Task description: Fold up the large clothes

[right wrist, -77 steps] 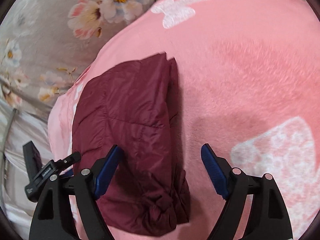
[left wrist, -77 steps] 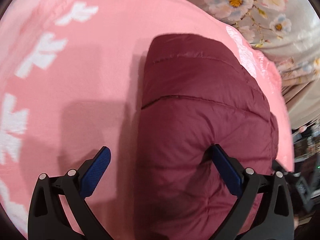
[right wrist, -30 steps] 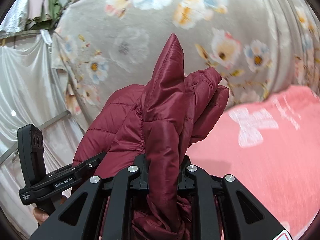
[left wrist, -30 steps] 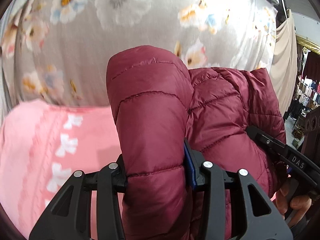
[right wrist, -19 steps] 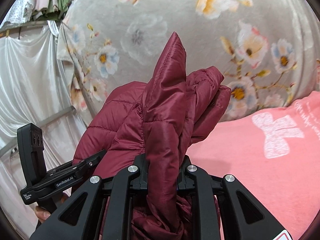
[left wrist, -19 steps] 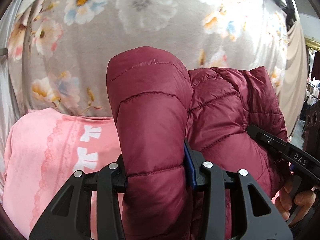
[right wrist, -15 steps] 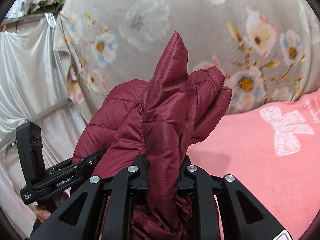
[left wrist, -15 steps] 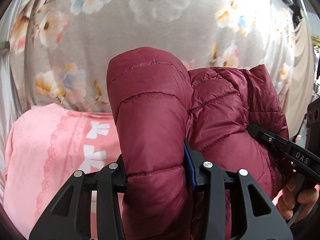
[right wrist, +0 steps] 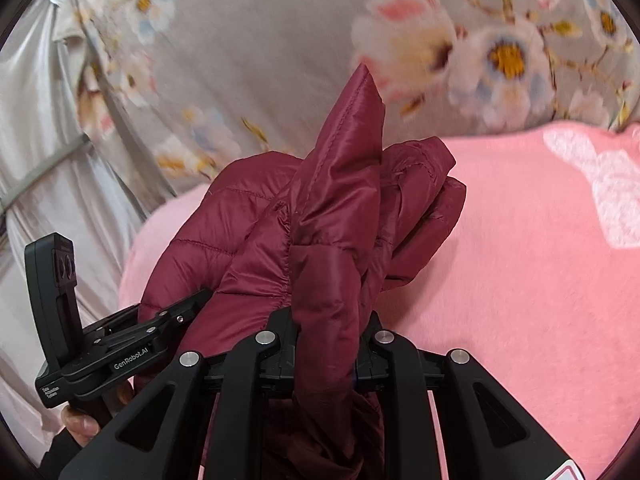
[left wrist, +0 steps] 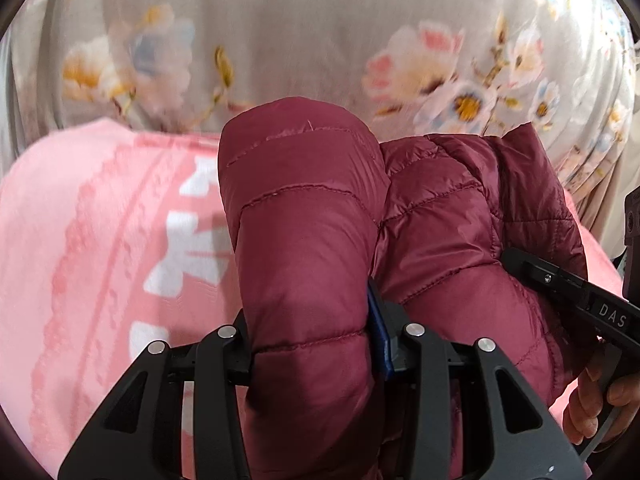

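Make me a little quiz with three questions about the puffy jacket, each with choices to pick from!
1. Where is the puffy jacket?
A. Lying flat on the pink blanket
B. Held up by both grippers
C. Hanging on a hook

2. What colour is the jacket?
A. Dark red
B. Green
C. Yellow

3. How is the right gripper?
A. Wide open
B. Out of sight
C. Shut on the jacket

Answers:
1. B: the left gripper squeezes a padded roll and the right gripper pinches another fold, with the pink blanket lower behind.
2. A: its quilted fabric is maroon in both views.
3. C: its jaws press in on the fabric from both sides.
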Demonstrator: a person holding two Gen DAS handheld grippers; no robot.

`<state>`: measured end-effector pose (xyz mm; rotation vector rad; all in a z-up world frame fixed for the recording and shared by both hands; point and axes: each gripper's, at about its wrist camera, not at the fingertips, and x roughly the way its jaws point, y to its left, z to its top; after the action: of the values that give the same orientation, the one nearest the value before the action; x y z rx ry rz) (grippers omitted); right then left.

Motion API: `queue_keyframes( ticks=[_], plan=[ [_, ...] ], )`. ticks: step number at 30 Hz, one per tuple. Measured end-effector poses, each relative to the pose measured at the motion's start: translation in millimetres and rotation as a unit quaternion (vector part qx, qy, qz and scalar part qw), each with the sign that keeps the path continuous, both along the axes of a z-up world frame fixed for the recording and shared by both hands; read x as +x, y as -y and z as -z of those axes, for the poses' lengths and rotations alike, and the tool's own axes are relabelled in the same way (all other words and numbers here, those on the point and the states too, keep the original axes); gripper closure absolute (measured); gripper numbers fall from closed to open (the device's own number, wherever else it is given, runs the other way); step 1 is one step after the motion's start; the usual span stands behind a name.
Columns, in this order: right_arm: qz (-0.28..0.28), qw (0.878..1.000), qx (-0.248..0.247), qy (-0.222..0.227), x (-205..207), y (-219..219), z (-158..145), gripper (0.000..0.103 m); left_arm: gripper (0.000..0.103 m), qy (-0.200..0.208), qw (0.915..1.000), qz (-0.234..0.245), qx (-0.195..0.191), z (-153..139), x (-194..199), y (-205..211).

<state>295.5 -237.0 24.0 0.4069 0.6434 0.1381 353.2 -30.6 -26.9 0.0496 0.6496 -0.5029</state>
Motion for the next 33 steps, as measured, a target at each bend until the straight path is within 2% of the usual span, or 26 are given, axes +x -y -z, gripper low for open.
queue_keyframes(
  ticks=[4,7,9,11,12,14,16,18,20,21,24,25,28,33],
  plan=[
    [0.004,1.0,0.0,-0.03,7.3,0.1,29.3,0.086,0.063,-0.017,0.9997,-0.008,0.015,27.1,10.2,-0.4],
    [0.006,0.999,0.008,-0.04,9.0,3.9,42.4,0.083,0.06,-0.016,0.9998,-0.011,0.008,33.5,10.6,-5.0],
    [0.01,0.999,0.013,-0.049,10.0,6.9,47.1,0.076,0.055,-0.021,0.9997,-0.012,0.009,34.6,12.7,-5.4],
    [0.019,0.998,0.023,-0.059,9.2,11.4,47.9,0.071,0.047,-0.031,0.9992,-0.02,0.012,36.0,15.3,-5.6],
    [0.025,0.997,0.027,-0.065,7.7,13.7,46.6,0.066,0.043,-0.035,0.9989,-0.028,0.014,35.3,16.1,-6.8],
    [0.038,0.996,0.028,-0.071,-2.3,19.4,37.8,0.063,0.028,-0.039,0.997,-0.061,0.029,30.2,15.0,-10.8],
    [0.065,0.996,0.009,-0.066,-18.4,25.9,24.1,0.052,0.023,-0.049,0.9932,-0.096,0.044,19.7,12.7,-17.7],
    [0.106,0.993,-0.02,-0.054,-36.6,32.2,9.6,0.045,0.023,-0.067,0.9905,-0.114,0.038,8.9,11.2,-25.8],
    [0.14,0.988,-0.052,-0.04,-48.5,33.3,-7.5,0.044,0.022,-0.087,0.9853,-0.143,0.033,-2.8,10.6,-33.0],
    [0.14,0.987,-0.064,-0.04,-48.0,30.9,-12.9,0.048,0.022,-0.093,0.9822,-0.159,0.035,-7.4,10.6,-34.3],
    [0.111,0.987,-0.106,-0.046,-31.9,10.5,-21.8,0.09,0.021,-0.092,0.9774,-0.185,0.046,-18.0,11.6,-25.3],
    [0.097,0.987,-0.118,-0.048,-24.0,2.1,-20.7,0.097,0.018,-0.09,0.9768,-0.187,0.051,-18.7,12.7,-20.3],
    [0.084,0.982,-0.156,-0.071,3.2,-14.7,-7.3,0.098,0.017,-0.093,0.9742,-0.193,0.069,-14.4,21.3,-0.7],
    [0.11,0.974,-0.164,-0.11,32.1,-12.4,17.9,0.098,0.017,-0.109,0.9681,-0.201,0.102,4.6,34.9,17.2]
  ],
)
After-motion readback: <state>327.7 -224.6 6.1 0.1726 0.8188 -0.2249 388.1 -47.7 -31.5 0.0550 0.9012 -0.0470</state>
